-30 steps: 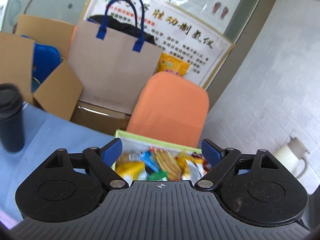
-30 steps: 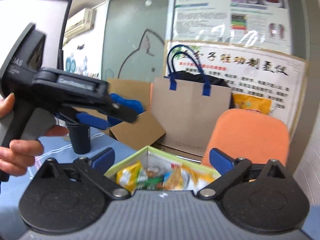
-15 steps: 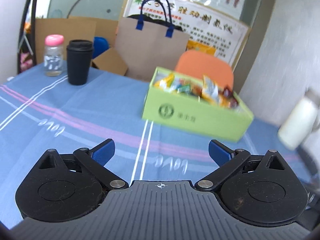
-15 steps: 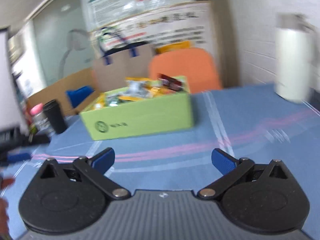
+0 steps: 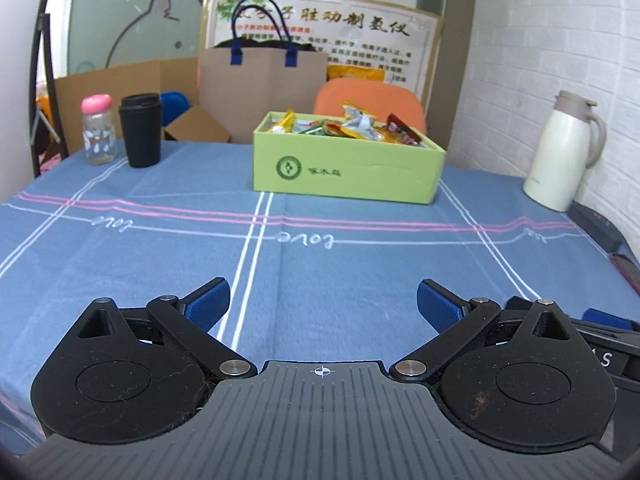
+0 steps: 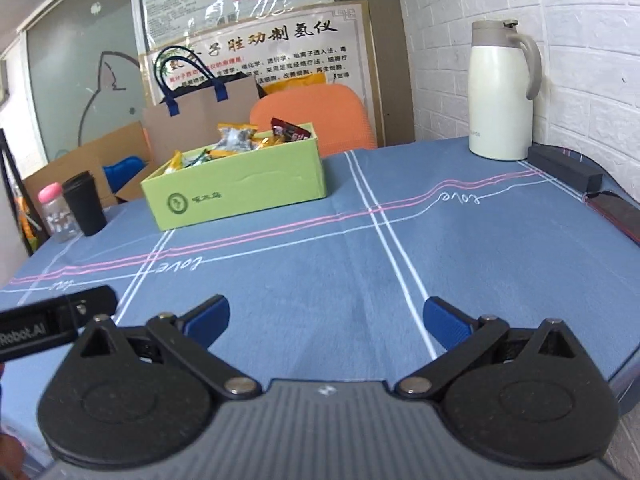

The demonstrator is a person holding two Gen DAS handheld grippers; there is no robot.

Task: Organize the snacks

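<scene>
Light-green cardboard box heaped with foil snack packets sits far-centre on your blue striped tablecloth. Your left gripper and right gripper hover nearside, jaws spread wide, both empty.

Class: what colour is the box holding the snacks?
Light green box, with a dark green round logo; clearest in the left wrist view.

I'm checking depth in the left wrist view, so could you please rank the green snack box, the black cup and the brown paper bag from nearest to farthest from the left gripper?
From the left gripper:
1. Green snack box, centre of the table.
2. Black cup, far left.
3. Brown paper bag, behind the table.
</scene>
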